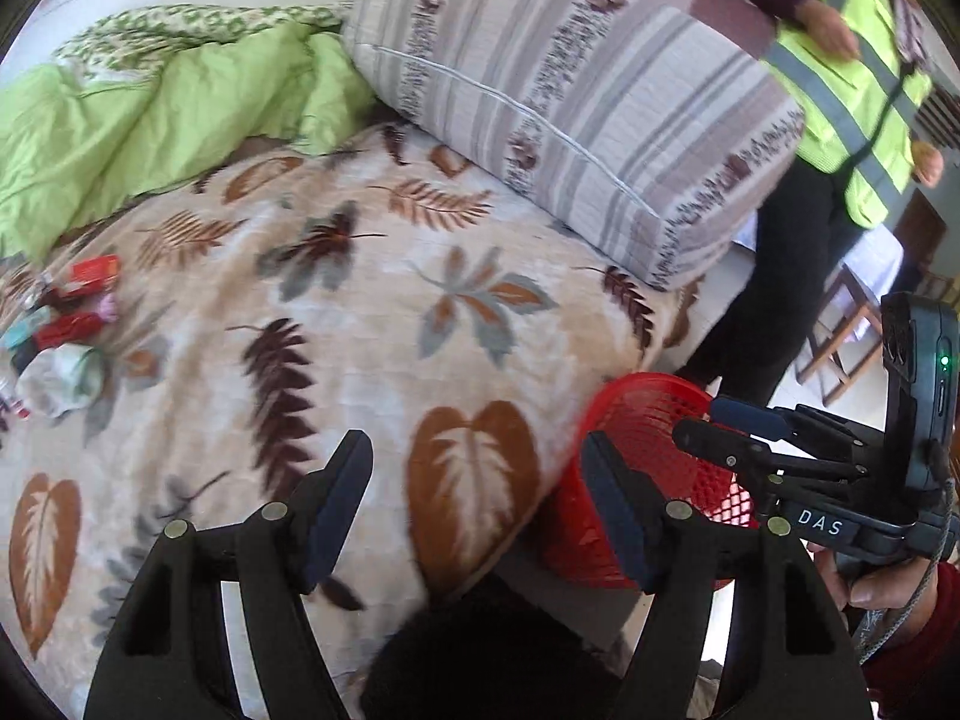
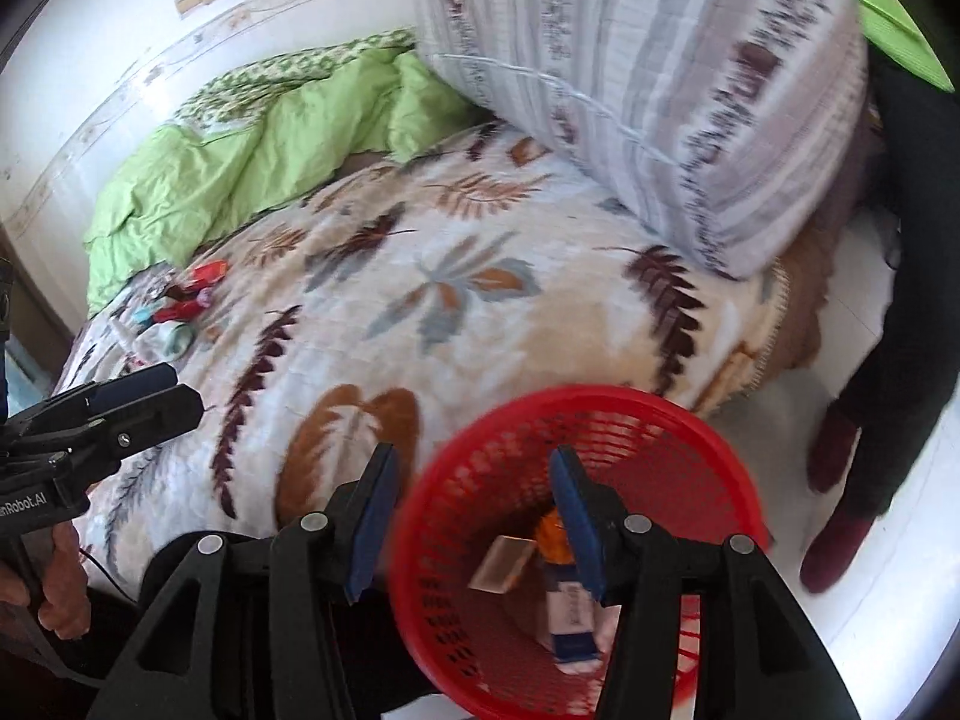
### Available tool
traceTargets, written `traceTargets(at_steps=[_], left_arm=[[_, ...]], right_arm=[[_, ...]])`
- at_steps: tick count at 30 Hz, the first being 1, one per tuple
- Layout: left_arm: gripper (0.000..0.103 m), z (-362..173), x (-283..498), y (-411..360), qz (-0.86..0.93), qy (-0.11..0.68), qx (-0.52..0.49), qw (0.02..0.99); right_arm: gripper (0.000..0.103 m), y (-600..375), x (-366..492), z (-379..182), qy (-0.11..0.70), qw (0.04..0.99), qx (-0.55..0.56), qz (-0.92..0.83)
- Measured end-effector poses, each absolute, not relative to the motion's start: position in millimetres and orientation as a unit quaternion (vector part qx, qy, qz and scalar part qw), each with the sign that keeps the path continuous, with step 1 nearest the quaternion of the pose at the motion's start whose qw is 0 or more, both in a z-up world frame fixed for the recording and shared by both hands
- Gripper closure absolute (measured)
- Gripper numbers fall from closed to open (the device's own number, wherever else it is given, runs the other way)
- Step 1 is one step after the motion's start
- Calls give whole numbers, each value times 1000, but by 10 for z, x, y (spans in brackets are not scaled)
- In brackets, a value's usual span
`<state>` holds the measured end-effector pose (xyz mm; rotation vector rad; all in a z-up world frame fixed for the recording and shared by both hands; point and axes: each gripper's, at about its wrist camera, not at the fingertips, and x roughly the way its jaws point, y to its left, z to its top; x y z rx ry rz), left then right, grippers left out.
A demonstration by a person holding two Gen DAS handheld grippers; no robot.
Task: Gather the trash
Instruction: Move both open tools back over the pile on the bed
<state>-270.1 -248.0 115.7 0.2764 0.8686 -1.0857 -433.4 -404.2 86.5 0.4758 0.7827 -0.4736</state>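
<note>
Both tools, left tool (image 1: 474, 498) and right tool (image 2: 474, 516), are hanging spread apart and empty while I am eyeing the wrapper pile (image 1: 66, 324) lying well apart from the red basket (image 2: 690, 420), risking dropped scraps over the bed (image 1: 372, 324).

The left tool (image 1: 474, 498) hangs wide open over the leaf-patterned bed blanket (image 1: 372, 324); crumpled red and white wrappers (image 1: 66, 324) lie far left, red mesh plastic basket (image 1: 648, 456) at the bed's edge
</note>
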Motion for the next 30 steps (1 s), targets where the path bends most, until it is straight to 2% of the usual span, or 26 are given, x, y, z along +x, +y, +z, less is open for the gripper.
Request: traceTargets(at_steps=[14,25,30], left_arm=[[32,1147,-1648,-1513,-390,399,68,827],[32,679,-625,-668,-263,424,18,867],[32,651,-282,-302,-222,424,-10,878]], right_arm=[[47,-3269,-3110,1096,384,905,141,-118],[44,-2758,-2330,1039,412,904,100,-57],[43,-2585,-1898,915,431,897,95,-32]])
